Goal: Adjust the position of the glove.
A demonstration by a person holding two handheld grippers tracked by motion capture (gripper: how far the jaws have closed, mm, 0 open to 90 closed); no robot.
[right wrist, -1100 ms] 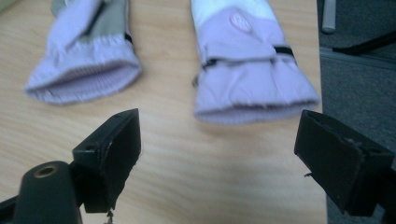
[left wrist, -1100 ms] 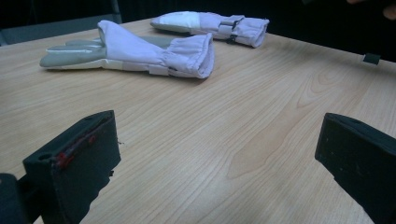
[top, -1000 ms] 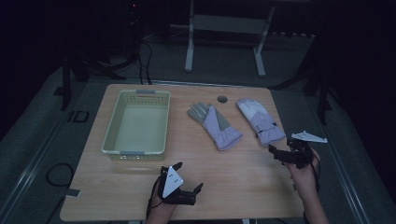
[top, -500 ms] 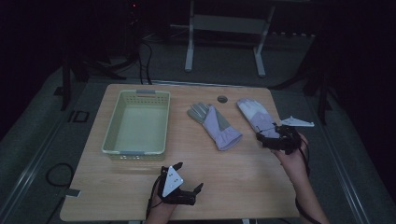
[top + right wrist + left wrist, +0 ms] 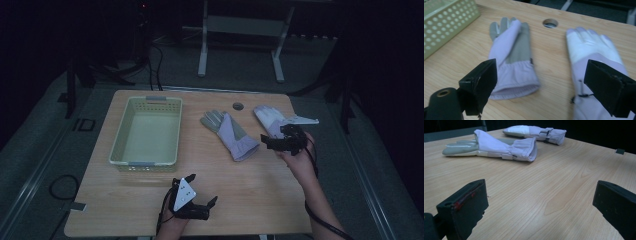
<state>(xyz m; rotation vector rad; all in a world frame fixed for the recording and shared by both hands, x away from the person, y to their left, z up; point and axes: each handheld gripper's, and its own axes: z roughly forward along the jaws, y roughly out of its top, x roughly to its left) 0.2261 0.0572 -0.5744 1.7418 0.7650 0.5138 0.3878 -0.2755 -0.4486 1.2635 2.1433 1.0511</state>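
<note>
Right claw over right glove cuff, jaws apart, nothing gripped.

Right glove lies flat at the worktop's far right, fingers pointing away, cuff toward the person; long axis runs roughly along the claw's line of sight, cuff just ahead and below. Left glove sits beside it, apart, cuff angled toward the right claw. Basket is well to the left; path clear. Left claw rests at the near edge, jaws apart, empty, much farther off.
</note>
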